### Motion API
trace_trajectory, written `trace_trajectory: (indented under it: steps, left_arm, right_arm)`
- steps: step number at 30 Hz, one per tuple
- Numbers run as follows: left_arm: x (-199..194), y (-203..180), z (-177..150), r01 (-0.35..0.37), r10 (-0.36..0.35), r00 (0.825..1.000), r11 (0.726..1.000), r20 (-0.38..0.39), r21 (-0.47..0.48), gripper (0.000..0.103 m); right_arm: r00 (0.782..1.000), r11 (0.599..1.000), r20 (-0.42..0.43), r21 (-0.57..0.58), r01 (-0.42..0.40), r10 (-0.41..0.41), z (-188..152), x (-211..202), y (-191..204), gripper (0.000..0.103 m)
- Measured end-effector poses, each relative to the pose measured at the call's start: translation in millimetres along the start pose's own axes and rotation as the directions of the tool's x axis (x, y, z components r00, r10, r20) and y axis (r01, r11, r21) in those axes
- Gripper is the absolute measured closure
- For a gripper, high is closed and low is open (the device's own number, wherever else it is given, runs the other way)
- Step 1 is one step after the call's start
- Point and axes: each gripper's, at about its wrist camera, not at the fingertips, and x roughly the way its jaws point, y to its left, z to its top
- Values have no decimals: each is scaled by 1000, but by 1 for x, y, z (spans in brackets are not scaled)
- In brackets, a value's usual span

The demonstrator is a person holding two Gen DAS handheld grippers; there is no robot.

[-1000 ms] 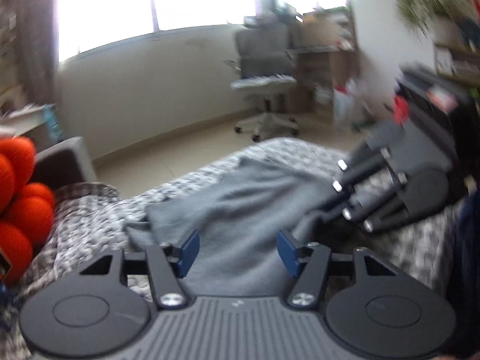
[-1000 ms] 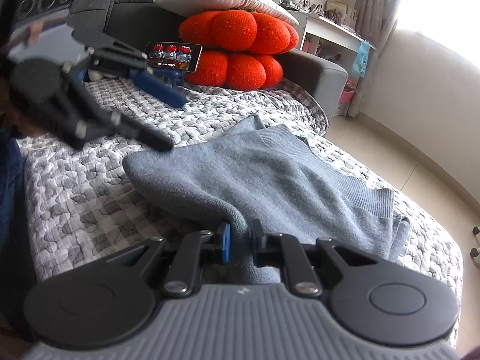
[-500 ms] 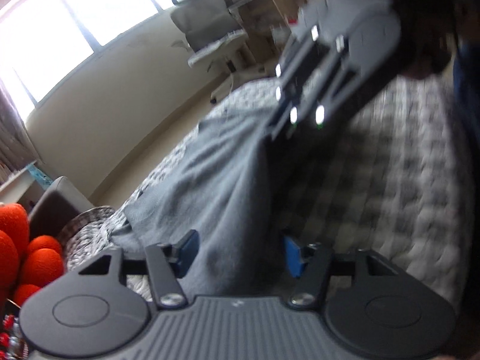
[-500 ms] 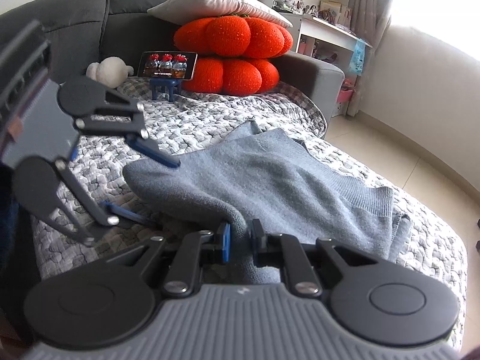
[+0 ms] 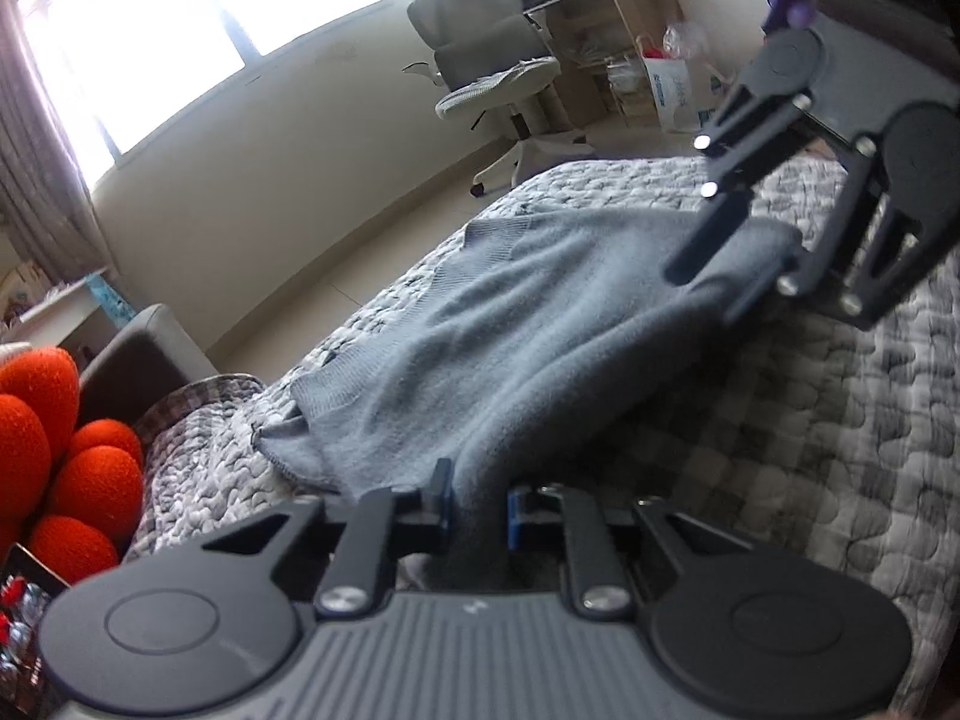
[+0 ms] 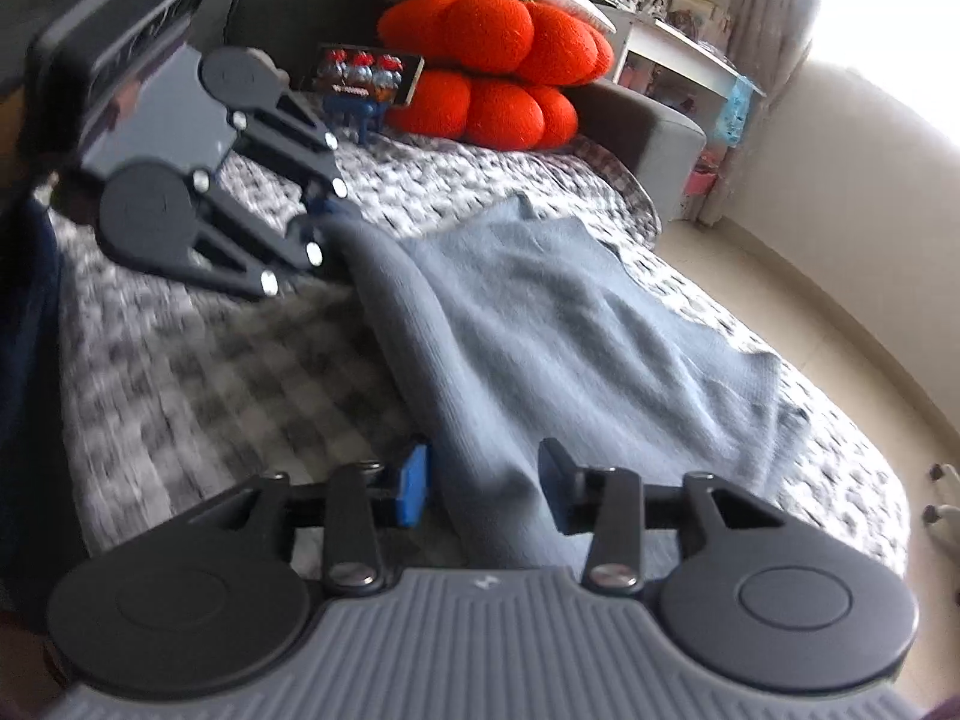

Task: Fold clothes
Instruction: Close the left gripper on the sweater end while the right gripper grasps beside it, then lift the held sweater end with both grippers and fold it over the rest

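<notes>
A grey-blue knit sweater [image 5: 540, 324] lies spread on the quilted bed cover [image 5: 840, 450]. Its near folded edge is raised and stretched between my two grippers. My left gripper [image 5: 477, 504] is shut on one end of that edge, with fabric bunched between the blue pads. In the right wrist view the sweater [image 6: 570, 312] runs from the left gripper [image 6: 321, 225] at upper left down to my right gripper [image 6: 483, 489]. The right gripper is open, and the fold lies loosely between its spread fingers. In the left wrist view the right gripper [image 5: 720, 294] sits at the sweater's far corner.
Orange round cushions [image 6: 498, 60] and a white pillow lean on the grey sofa back. A phone on a small blue stand [image 6: 366, 75] stands on the cover beside them. Beyond the bed's far edge are bare floor and an office chair [image 5: 492, 60].
My left gripper dropped to the sweater's near edge and shut on it. My right gripper's fingers, shut on the fold before, have spread apart. The edge now stretches between the two grippers.
</notes>
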Motion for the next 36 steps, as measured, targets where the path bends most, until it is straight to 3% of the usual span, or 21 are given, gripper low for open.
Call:
trace_trajectory:
  steps: [5,8,12,16,20,26,36]
  left_arm:
    - [2,1,0,4,-4,1000,1000,-5,-15,87]
    - [3,5,0,7,-7,1000,999,-6,-34,87]
    - [6,9,0,8,-8,1000,999,-13,-54,87]
    - [7,10,1,7,-9,1000,997,-16,-73,87]
    - [3,14,4,-1,1,1000,994,0,-114,87]
    - [-3,28,5,21,-15,1000,978,27,-209,88]
    - [-19,21,8,21,-11,999,981,49,-191,90]
  right_arm:
    - [999,1000,-25,1,29,-29,-12,-6,-6,55]
    - [998,999,-38,0,45,-45,-19,-9,-10,71]
    - [996,998,-56,-3,66,-66,-29,-13,-14,76]
    - [994,996,-73,-6,87,-87,-38,-17,-19,90]
    - [994,994,-43,-8,105,-105,-35,-22,-21,91]
    - [989,990,84,82,114,-121,-29,-47,-34,92]
    - [988,991,81,52,124,-128,-25,-60,-28,92]
